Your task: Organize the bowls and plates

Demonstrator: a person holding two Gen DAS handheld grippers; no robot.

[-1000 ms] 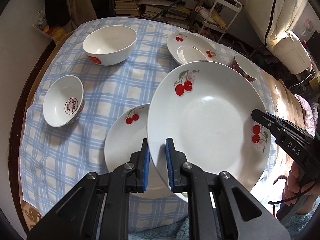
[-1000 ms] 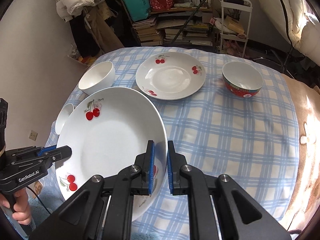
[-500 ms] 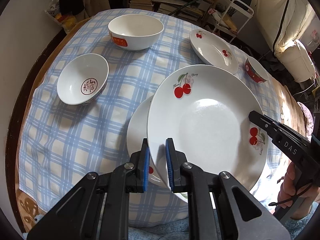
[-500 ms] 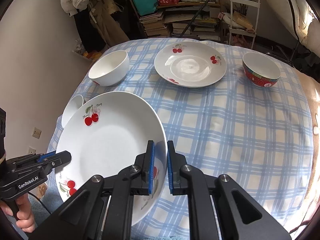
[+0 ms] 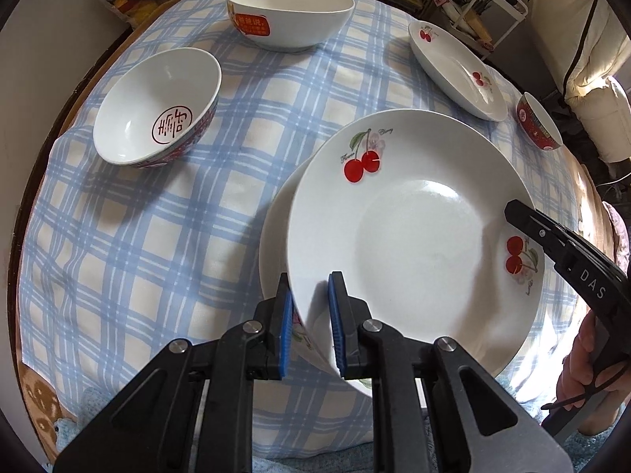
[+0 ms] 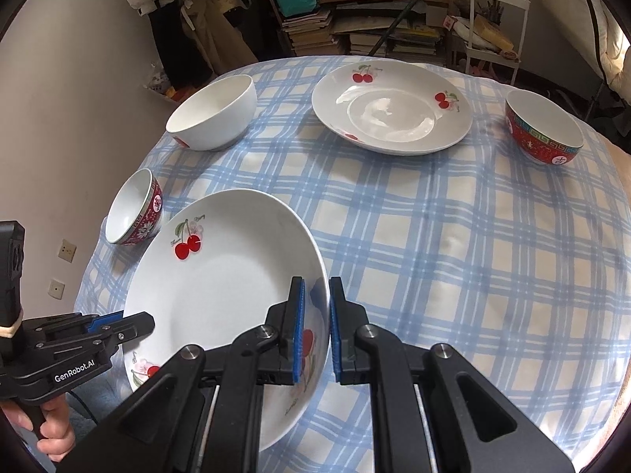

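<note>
A white cherry-print plate [image 5: 414, 244] [image 6: 221, 283] hangs low over the table, held from both sides. My left gripper [image 5: 309, 315] is shut on its near rim, and it shows again at the lower left of the right wrist view as the left gripper [image 6: 130, 323]. My right gripper [image 6: 315, 315] is shut on the opposite rim. Under the held plate lies a second plate [image 5: 276, 236], with only its left edge showing. A third cherry plate [image 5: 457, 71] [image 6: 390, 110] rests farther back.
On the blue checked tablecloth [image 5: 157, 236] stand a small bowl with a red character [image 5: 157, 106] [image 6: 136, 207], a large white bowl [image 5: 290, 12] [image 6: 213, 114] and a red patterned bowl [image 5: 538, 122] [image 6: 544, 130]. Bookshelves and a white cart [image 6: 493, 19] stand behind the table.
Both grippers have come down with the plate. It now covers most of the plate on the table, and the cloth and bowls look closer.
</note>
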